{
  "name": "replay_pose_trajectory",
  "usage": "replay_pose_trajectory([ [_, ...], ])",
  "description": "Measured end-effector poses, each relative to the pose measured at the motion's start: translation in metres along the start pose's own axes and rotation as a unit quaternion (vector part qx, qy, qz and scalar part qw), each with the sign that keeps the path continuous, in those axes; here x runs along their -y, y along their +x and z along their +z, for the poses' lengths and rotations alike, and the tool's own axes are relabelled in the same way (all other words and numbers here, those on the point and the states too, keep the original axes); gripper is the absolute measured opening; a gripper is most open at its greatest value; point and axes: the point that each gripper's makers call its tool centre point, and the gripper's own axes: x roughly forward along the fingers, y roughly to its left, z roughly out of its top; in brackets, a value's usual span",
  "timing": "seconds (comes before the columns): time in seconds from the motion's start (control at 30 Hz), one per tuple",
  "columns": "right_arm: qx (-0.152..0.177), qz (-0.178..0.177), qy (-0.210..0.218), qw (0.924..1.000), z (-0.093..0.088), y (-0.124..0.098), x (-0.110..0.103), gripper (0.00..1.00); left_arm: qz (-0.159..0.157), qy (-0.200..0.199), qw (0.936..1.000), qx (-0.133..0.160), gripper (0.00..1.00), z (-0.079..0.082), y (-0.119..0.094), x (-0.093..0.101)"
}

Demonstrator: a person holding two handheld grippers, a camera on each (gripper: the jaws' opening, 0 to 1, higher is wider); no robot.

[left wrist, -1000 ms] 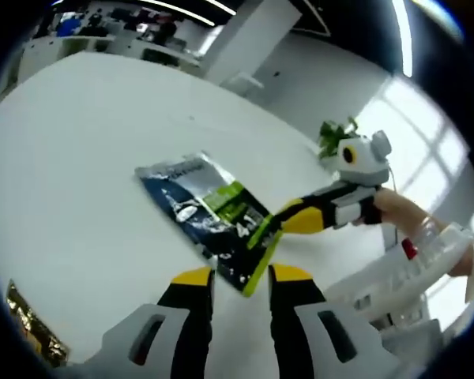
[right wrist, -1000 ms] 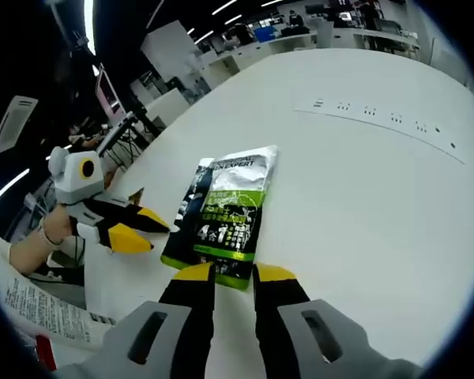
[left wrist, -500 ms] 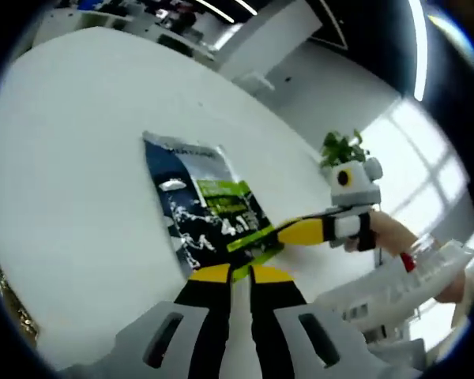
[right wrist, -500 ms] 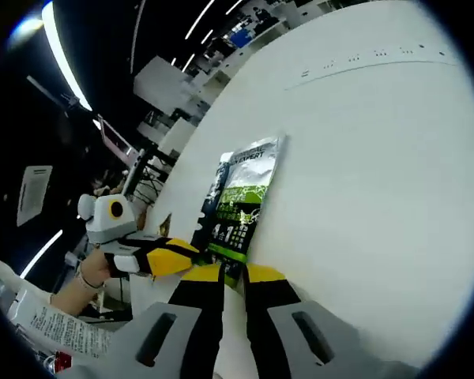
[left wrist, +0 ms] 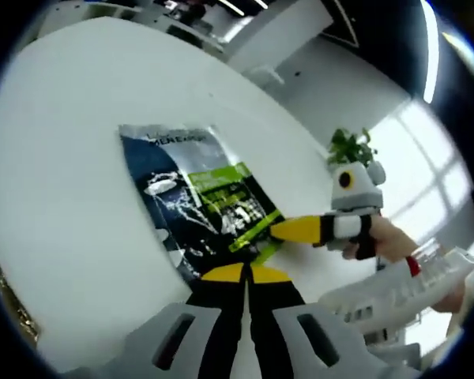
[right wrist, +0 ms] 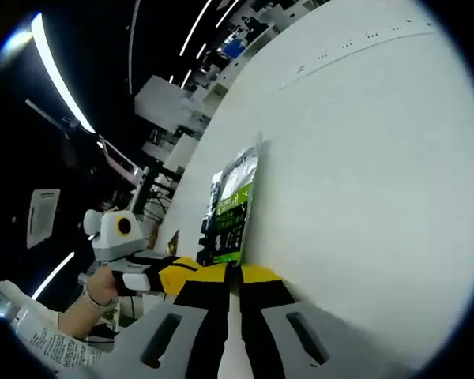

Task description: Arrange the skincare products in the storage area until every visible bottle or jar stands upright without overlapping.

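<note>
**Left gripper view: both claws pinching the sachet's near edge**

Left gripper view is showing my left gripper (left wrist: 245,274) with its yellow-tipped jaws pressed together on the bottom edge of the foil sachet (left wrist: 201,207). My right gripper (left wrist: 288,229) is reaching in from the right, its tips meeting that edge's green corner. Right gripper view is showing my right gripper (right wrist: 233,273) likewise pressed shut on the sachet (right wrist: 231,209), with the left gripper (right wrist: 170,272) just beside it at the same edge.

The sachet is lying on the white table (left wrist: 71,134), printed face up, silver top seal pointing away from me; in the right gripper view it is appearing edge-on, so whether the near end is coming off the surface I cannot tell.

Handling judgement: light, thin, floppy, with a slick foil skin. It is likely to sag or slide out of a shallow bite. Best hold is on the flat sealed border, jaws well over the seam, both claws sharing the load.

A gold packet (left wrist: 16,312) is sitting at the table's left edge.
</note>
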Motion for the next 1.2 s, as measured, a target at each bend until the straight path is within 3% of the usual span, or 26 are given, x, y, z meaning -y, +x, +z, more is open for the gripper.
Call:
replay_pose_trajectory([
  [0.13,0.003,-0.012,0.003,0.9999,-0.005,0.001,-0.003,0.01,-0.005,-0.029,0.9995,0.010,0.00,-0.001,-0.001,0.000],
  [0.17,0.004,-0.013,0.005,0.9999,-0.006,0.000,-0.004,0.01,-0.020,-0.040,0.9989,0.011,0.00,0.000,-0.002,0.005],
  [0.2,0.007,-0.014,0.007,0.9999,-0.007,-0.001,-0.005,0.01,-0.043,-0.038,0.9982,0.016,0.01,0.003,-0.003,0.011],
  [0.23,0.008,-0.014,0.011,0.9998,-0.008,-0.001,-0.007,0.01,-0.034,-0.030,0.9988,0.016,0.05,0.003,-0.004,0.008],
  [0.3,0.020,-0.008,0.024,0.9995,-0.001,-0.002,-0.006,0.01,-0.040,0.001,0.9991,0.012,0.07,-0.004,-0.010,0.020],
  [0.53,0.044,0.013,0.028,0.9986,0.015,-0.014,-0.028,0.01,-0.054,0.021,0.9979,0.028,0.11,-0.004,-0.033,0.031],
  [0.63,0.061,0.030,0.039,0.9969,0.024,-0.018,-0.037,0.01,-0.045,0.026,0.9978,0.042,0.15,-0.003,-0.039,0.024],
  [0.7,0.069,0.036,0.045,0.9959,0.028,-0.020,-0.042,0.01,-0.042,0.016,0.9984,0.032,0.18,-0.008,-0.039,0.020],
  [0.73,0.071,0.039,0.043,0.9958,0.029,-0.021,-0.044,0.01,-0.046,0.005,0.9983,0.036,0.19,-0.015,-0.040,0.029],
  [0.87,0.076,0.052,0.044,0.9948,0.031,-0.024,-0.054,0.01,-0.097,-0.061,0.9906,0.074,0.26,-0.007,-0.045,0.043],
  [0.93,0.076,0.056,0.040,0.9948,0.030,-0.026,-0.058,0.01,-0.095,-0.052,0.9913,0.075,0.30,-0.009,-0.047,0.042],
  [1.0,0.070,0.054,0.027,0.9957,0.028,-0.028,-0.060,0.01,-0.108,-0.075,0.9879,0.082,0.33,-0.006,-0.047,0.042],
  [1.07,0.068,0.057,0.026,0.9957,0.027,-0.032,-0.063,0.01,-0.138,-0.109,0.9800,0.092,0.35,-0.002,-0.049,0.048],
  [1.1,0.069,0.059,0.026,0.9956,0.026,-0.033,-0.064,0.01,-0.158,-0.144,0.9708,0.109,0.37,0.004,-0.050,0.051],
  [1.2,0.072,0.066,0.025,0.9949,0.036,-0.036,-0.058,0.01,-0.170,-0.176,0.9629,0.114,0.41,0.000,-0.046,0.057],
])
